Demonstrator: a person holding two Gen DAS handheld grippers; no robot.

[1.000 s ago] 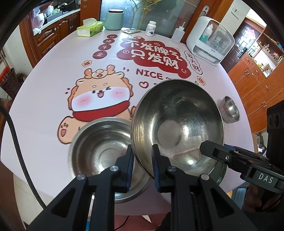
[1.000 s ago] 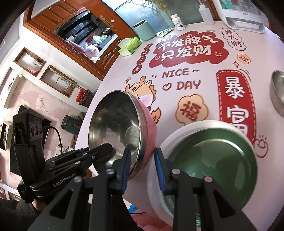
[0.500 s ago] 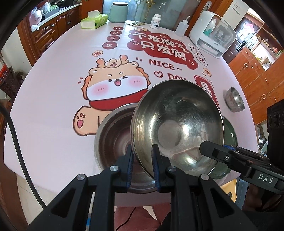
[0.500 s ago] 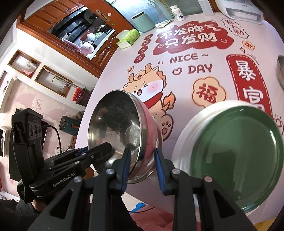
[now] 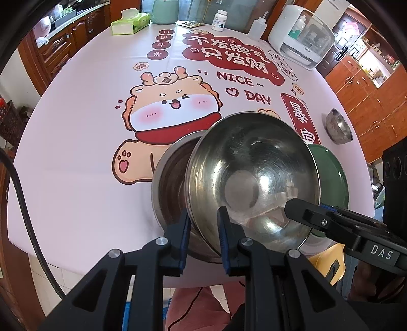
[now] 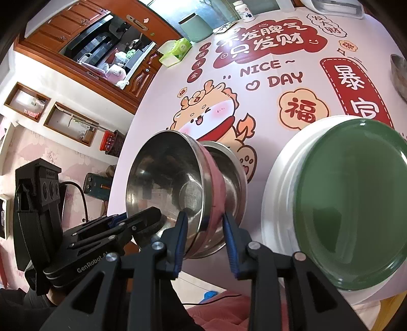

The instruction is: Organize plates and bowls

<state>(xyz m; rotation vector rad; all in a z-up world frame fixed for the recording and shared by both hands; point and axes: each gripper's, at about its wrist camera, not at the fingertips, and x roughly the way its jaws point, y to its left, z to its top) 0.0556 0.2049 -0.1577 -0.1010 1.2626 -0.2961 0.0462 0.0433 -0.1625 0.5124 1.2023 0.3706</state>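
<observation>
three steel bowls: left gripper [image 5: 203,236] and right gripper [image 6: 206,239] both clamp the pink-sided bowl [image 5: 251,178] over the larger bowl [image 5: 170,183]; small bowl [image 5: 338,126] apart; one green plate [image 6: 353,201].

Three steel bowls counted: held bowl [image 5: 251,178], larger bowl [image 5: 173,188] beneath it, small bowl [image 5: 339,126] at far edge of tabletop [image 5: 76,152]. Two plates counted: green plate [image 6: 356,203] stacked on white plate [image 6: 282,193]. Two grippers seen: left gripper [image 5: 203,236], right gripper [image 6: 206,239]. One tissue box [image 5: 129,23], one green jar [image 5: 165,11], one pill bottle [image 5: 220,20], one squeeze bottle [image 5: 257,28] noted.
</observation>
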